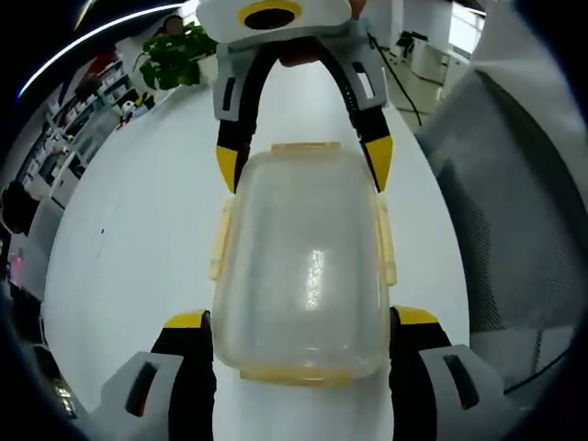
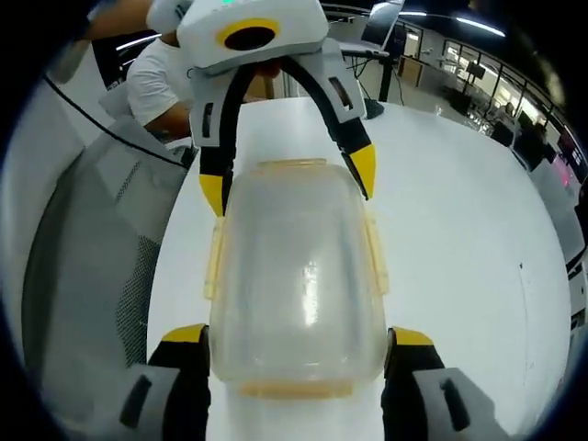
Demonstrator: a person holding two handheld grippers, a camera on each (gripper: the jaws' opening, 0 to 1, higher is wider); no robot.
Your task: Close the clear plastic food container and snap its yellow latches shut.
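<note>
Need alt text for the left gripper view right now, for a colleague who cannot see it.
A clear plastic container with yellow latches sits lid-on on a white table, flanked by the left gripper at its near end and the right gripper at its far end. A potted plant stands beyond.

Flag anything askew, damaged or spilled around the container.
Nothing stands out. The clear container sits level on the white table, lid on, no spill. The left gripper and right gripper straddle its ends.
</note>
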